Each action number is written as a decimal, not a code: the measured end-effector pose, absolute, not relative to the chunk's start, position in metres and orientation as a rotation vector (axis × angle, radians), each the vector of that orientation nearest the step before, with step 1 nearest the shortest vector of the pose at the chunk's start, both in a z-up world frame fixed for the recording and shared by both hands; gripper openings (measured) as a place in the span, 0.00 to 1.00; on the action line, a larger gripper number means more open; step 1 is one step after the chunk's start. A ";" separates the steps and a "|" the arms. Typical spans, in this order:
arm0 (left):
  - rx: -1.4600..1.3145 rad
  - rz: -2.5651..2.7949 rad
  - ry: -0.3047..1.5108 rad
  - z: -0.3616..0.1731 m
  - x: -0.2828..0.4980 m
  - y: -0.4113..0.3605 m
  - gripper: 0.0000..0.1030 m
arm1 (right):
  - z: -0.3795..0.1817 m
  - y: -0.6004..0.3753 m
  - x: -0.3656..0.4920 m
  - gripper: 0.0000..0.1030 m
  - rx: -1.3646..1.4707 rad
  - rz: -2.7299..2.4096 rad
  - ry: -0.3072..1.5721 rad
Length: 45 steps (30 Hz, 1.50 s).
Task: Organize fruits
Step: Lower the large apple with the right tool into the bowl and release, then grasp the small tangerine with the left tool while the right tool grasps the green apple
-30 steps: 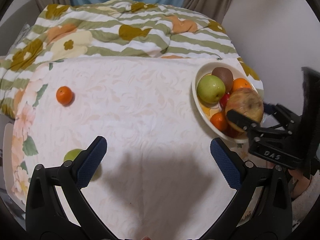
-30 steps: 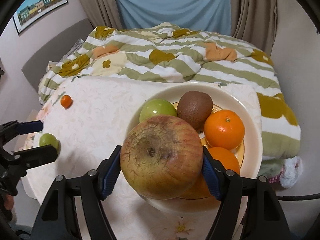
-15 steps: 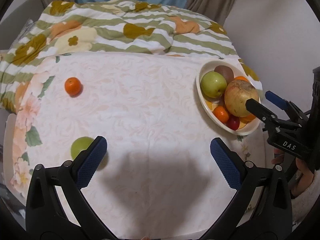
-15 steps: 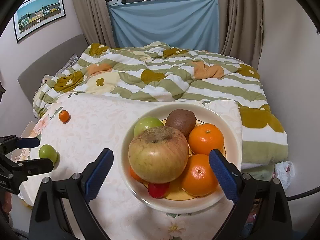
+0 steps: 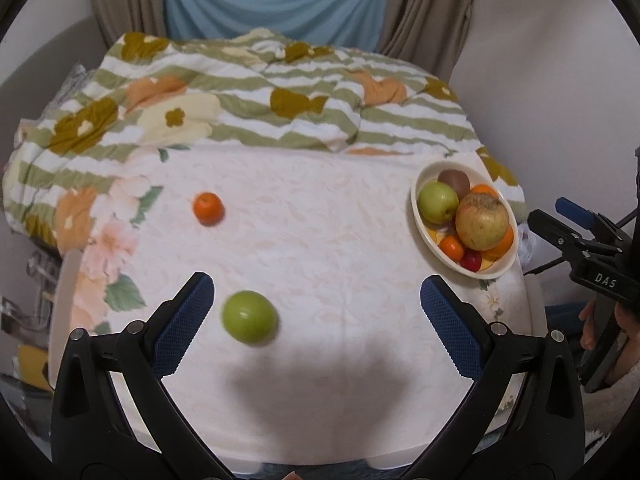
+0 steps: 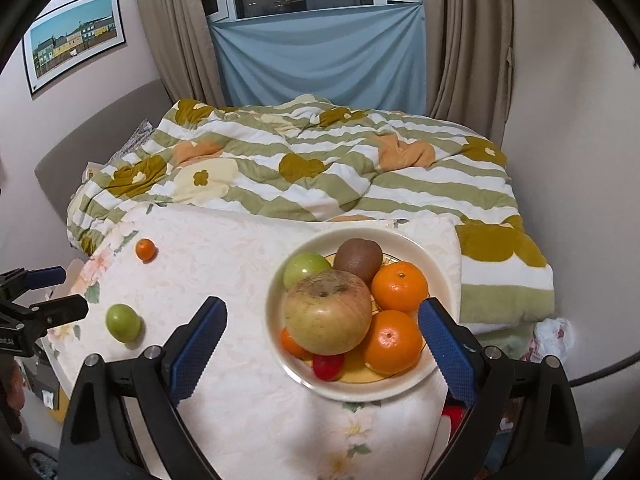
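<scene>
A cream bowl point(image 6: 444, 268) on the table's right holds a big russet apple point(image 6: 328, 312), a green apple point(image 6: 306, 266), a kiwi point(image 6: 358, 256), oranges point(image 6: 400, 286) and a small red fruit point(image 6: 328, 366). The bowl shows in the left wrist view point(image 5: 420, 216) too. A small green fruit point(image 5: 250, 317) lies on the cloth just right of my left gripper's left finger. A mandarin point(image 5: 208, 208) lies farther back. My left gripper point(image 5: 318, 328) is open and empty. My right gripper point(image 6: 324, 344) is open and empty, held back above the bowl.
The table wears a pale floral cloth point(image 5: 320, 220). A green-striped quilt point(image 5: 260, 92) on a bed lies behind it. A wall point(image 6: 580, 100) stands close on the right. The right gripper's tips point(image 5: 560, 220) show beyond the table's right edge.
My right gripper opened, left the big apple in the bowl and pulled back. My left gripper moved toward the green fruit, which now sits between its fingers.
</scene>
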State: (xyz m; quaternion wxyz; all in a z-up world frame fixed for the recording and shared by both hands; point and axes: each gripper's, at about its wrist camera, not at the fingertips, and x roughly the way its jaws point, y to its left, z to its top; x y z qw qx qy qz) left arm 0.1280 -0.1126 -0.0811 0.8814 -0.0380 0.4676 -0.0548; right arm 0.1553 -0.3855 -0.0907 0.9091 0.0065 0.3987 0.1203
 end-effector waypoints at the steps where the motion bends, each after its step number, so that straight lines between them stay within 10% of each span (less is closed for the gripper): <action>1: -0.075 -0.118 0.962 -0.077 0.126 -0.105 1.00 | -0.087 -0.382 0.153 0.93 0.013 0.242 0.819; 25: 0.075 -0.375 0.956 -0.079 0.186 0.061 1.00 | -0.094 -0.197 0.116 0.93 0.135 0.042 0.898; 45: 0.355 -0.681 1.060 -0.185 0.274 0.018 0.90 | -0.182 -0.125 0.126 0.93 0.209 -0.040 1.032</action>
